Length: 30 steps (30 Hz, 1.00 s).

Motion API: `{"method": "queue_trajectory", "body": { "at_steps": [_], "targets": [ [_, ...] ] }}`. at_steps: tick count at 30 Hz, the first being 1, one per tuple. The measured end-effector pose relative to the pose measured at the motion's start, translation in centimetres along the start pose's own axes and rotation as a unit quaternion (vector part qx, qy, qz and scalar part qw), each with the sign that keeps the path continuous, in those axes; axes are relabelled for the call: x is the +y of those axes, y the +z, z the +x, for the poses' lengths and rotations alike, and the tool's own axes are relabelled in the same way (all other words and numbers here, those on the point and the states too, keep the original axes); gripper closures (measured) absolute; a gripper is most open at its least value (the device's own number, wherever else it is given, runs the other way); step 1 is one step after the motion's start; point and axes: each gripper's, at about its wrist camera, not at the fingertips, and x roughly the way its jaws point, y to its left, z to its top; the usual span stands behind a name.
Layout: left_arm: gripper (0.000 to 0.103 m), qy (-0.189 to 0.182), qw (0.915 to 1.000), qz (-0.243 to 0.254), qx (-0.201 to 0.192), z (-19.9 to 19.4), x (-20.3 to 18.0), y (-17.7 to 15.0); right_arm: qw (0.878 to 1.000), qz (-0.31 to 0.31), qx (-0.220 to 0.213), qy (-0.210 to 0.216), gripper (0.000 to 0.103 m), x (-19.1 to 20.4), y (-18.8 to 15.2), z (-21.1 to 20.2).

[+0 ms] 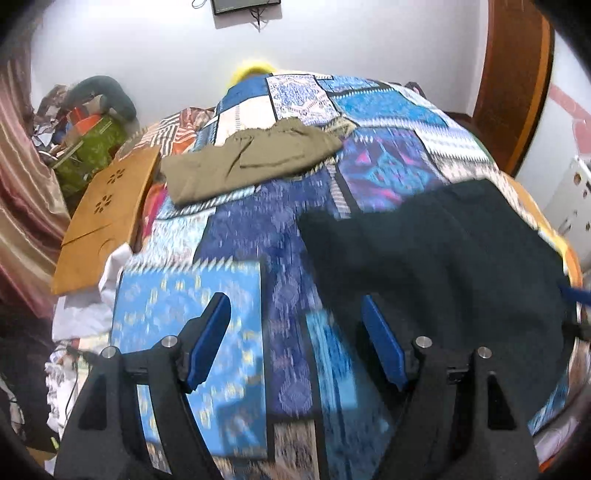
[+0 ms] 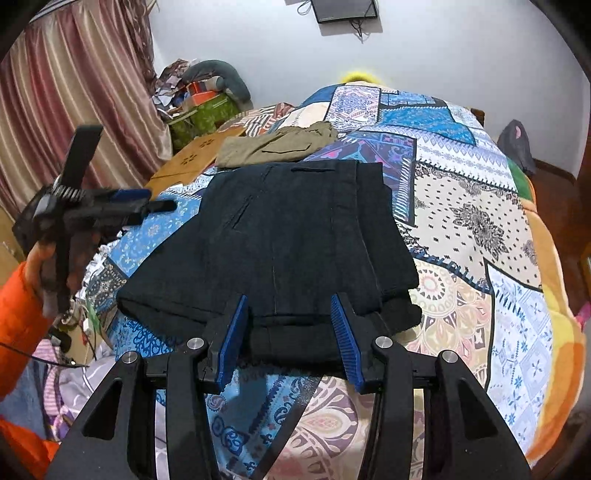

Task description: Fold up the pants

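Note:
Dark navy pants [image 2: 295,236] lie folded into a thick rectangle on the patchwork bedspread [image 2: 472,221]. They also show in the left wrist view [image 1: 443,258], at the right. My right gripper [image 2: 290,314] is open and empty, with its blue pads either side of the near edge of the pants. My left gripper [image 1: 295,314] is open and empty above the bedspread [image 1: 236,295], left of the pants. It also shows in the right wrist view [image 2: 147,201], held up in a hand with an orange sleeve.
Olive pants [image 2: 277,147] lie folded farther back on the bed, also in the left wrist view [image 1: 251,158]. A wooden board [image 1: 107,206] leans at the bed's left edge. Clutter and a green box [image 2: 203,114] sit by the curtain [image 2: 74,110]. A wall screen [image 2: 343,11] hangs behind.

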Motion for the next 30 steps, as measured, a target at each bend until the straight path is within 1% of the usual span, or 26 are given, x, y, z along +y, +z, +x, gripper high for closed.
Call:
{"method": "queue_trajectory", "body": {
  "at_steps": [3, 5, 7, 10, 12, 15, 17, 20, 22, 23, 24, 25, 28, 30],
  "targets": [
    [0.029, -0.010, 0.9999, 0.003, -0.004, 1.8, 0.4, 2.5, 1.000, -0.006, 0.003, -0.005, 0.063, 0.0, 0.2, 0.3],
    [0.029, -0.008, 0.9999, 0.011, -0.002, 3.4, 0.2, 4.0, 1.000, -0.012, 0.006, -0.010, 0.064, -0.1, 0.4, 0.5],
    [0.029, 0.006, 0.9997, 0.022, 0.008, 5.6, -0.1, 5.2, 1.000, -0.013, 0.008, -0.014, 0.066, -0.7, 0.6, 0.7],
    [0.029, 0.030, 0.9981, 0.041, 0.036, 9.4, -0.3, 6.5, 1.000, -0.009, 0.012, -0.022, 0.069, -1.7, 1.0, 0.9],
    [0.029, 0.035, 0.9969, 0.044, 0.056, 11.2, -0.1, 6.8, 0.999, -0.013, 0.016, -0.029, 0.069, -2.4, 1.5, 1.2],
    [0.029, 0.005, 0.9955, 0.035, 0.088, 13.4, 1.1, 6.7, 0.999, -0.026, 0.025, -0.041, 0.069, -3.3, 2.3, 1.9],
    [0.029, -0.019, 0.9942, 0.031, 0.102, 13.7, 1.8, 6.0, 0.997, -0.040, 0.033, -0.049, 0.069, -4.0, 3.0, 2.5],
    [0.030, -0.036, 0.9926, 0.033, 0.112, 13.5, 2.2, 4.9, 0.996, -0.052, 0.044, -0.055, 0.069, -5.4, 4.0, 3.5],
    [0.032, -0.050, 0.9913, 0.033, 0.117, 12.8, 2.2, 3.9, 0.995, -0.056, 0.055, -0.057, 0.068, -6.6, 4.9, 4.4],
    [0.033, -0.056, 0.9908, 0.033, 0.118, 12.3, 2.1, 3.3, 0.995, -0.060, 0.062, -0.059, 0.066, -7.1, 5.4, 4.9],
    [0.035, -0.059, 0.9907, 0.033, 0.119, 11.9, 1.9, 3.0, 0.993, -0.065, 0.067, -0.068, 0.057, -7.5, 5.9, 5.5],
    [0.039, -0.063, 0.9905, 0.030, 0.118, 11.4, 1.7, 2.5, 0.992, -0.069, 0.071, -0.075, 0.051, -8.0, 6.3, 6.0],
    [0.040, -0.076, 0.9893, 0.016, 0.123, 10.2, 1.2, 1.1, 0.994, -0.054, 0.082, -0.058, 0.050, -9.9, 7.5, 7.4],
    [0.040, -0.085, 0.9888, 0.004, 0.123, 9.2, 0.8, 0.0, 0.993, -0.059, 0.082, -0.063, 0.050, -10.4, 8.1, 8.1]
  ]
}}
